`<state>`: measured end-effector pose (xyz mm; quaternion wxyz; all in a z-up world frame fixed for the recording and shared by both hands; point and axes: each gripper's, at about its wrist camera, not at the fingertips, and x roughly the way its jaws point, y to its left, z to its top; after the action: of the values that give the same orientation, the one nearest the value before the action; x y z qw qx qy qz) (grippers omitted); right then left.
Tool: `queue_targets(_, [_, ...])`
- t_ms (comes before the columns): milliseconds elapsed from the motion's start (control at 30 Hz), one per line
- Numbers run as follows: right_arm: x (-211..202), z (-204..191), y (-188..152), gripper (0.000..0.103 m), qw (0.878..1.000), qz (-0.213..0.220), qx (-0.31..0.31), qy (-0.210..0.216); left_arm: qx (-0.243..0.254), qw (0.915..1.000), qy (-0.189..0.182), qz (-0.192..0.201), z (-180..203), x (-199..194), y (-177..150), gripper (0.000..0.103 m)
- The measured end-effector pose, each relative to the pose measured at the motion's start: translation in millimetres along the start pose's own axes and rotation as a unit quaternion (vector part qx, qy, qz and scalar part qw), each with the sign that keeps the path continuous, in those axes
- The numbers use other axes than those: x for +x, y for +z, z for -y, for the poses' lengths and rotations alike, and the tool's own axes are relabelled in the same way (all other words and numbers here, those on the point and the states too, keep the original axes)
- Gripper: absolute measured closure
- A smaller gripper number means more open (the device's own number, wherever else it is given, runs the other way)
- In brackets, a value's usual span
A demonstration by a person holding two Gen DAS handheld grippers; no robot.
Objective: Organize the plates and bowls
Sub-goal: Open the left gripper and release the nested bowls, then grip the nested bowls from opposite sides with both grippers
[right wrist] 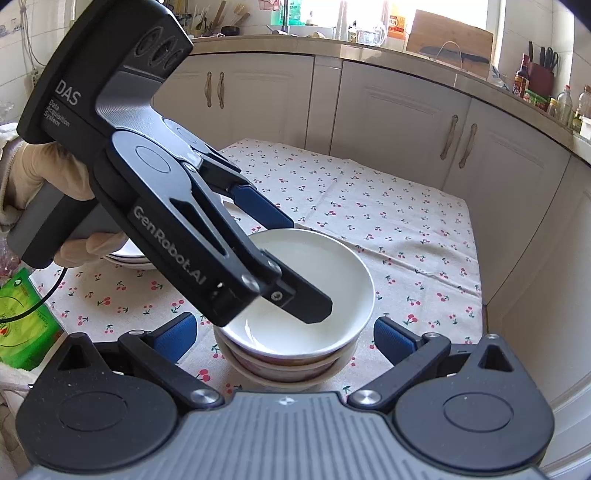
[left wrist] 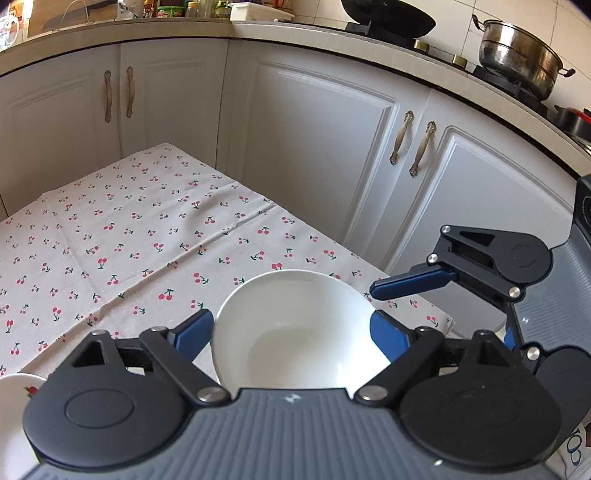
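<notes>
We see white kitchen cabinets wrapping round the far side of the scene, under a counter crowded with bottles; a steel pot and a dark wok sit on the stove at the far right in the left wrist view. In front of them stands a table covered by a cherry-print cloth, mostly bare toward its far end.

Near the table's near edge stands a stack of bowls; we make out the top white bowl nested upright in at least two others with reddish bands, though the exact number we cannot tell. To the near left, partly hidden behind the left tool, lies a low stack of plates, whose rim also shows at the lower left corner of the left wrist view. A green packet lies at the left edge of the table.

The left gripper straddles the top bowl, its blue pads standing apart from the rim on either side; in the right wrist view one finger reaches over the bowl's hollow and the other lies beyond its far rim. Its tongs are fairly wide and grip nothing. A gloved hand holds its handle at the left.

The right gripper faces the stack from the near side, tongs spread wide to each side of it, touching nothing.
</notes>
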<state>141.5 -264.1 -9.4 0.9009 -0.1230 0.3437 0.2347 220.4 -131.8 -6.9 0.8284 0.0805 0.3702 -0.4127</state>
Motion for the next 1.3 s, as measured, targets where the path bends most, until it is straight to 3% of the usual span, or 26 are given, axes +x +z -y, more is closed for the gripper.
queue_targets(467, [-13,-9,-17,0.0,1.0,0.013,0.017,-0.009,-0.003,0.9989,-0.015,0.043,4,-23,-8,0.01])
queue_targets(800, [-2,2,-35,0.0,0.999,-0.004,0.038,-0.014,0.022,0.9983,-0.005,0.054,10,-43,-46,0.008])
queue_targets(1300, [41,19,-38,0.0,0.999,-0.042,-0.004,0.008,0.061,0.9973,0.014,-0.039,-9,1,-77,0.008])
